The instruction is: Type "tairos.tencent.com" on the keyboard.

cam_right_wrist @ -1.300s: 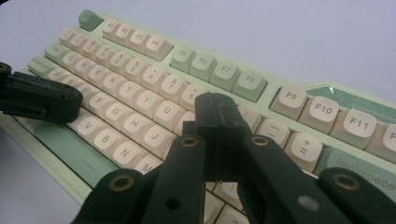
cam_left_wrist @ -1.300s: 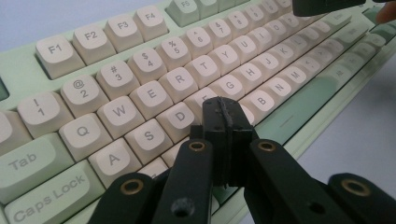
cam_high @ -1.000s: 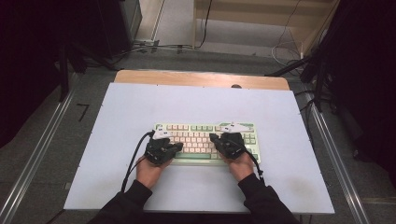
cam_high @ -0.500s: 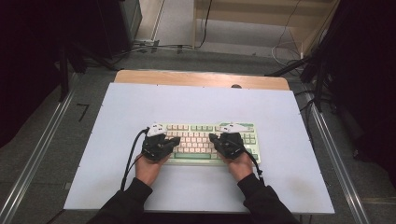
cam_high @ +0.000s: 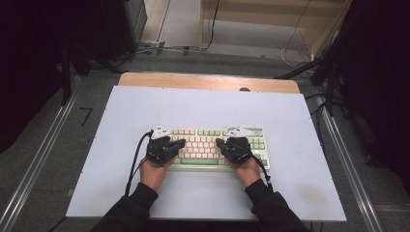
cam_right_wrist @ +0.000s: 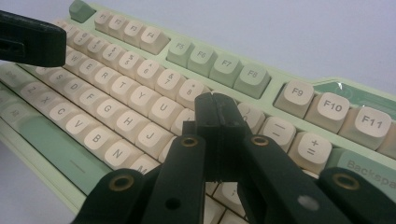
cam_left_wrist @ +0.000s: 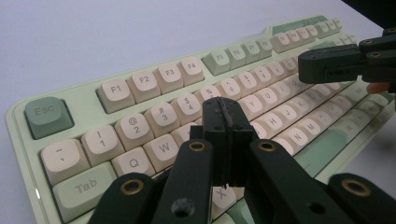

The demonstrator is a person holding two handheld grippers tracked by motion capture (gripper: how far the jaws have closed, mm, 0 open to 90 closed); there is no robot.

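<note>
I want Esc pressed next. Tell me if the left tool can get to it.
Probably yes. The left tool, jaws shut, hovers near the E key, and nothing stands between it and the green Esc key at the keyboard's corner.

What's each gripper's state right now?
Left gripper: jaws shut, holding nothing, over the keyboard.
Right gripper: jaws shut, holding nothing, over the same keyboard.

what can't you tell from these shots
- Keys under the left gripper: its shut jaws hide them in the left gripper view.
- Keys under the right gripper: hidden likewise in the right gripper view.
- Legends on the keyboard: too small in the high view.
- Backspace: cut off by the right edge, right gripper view.
</note>
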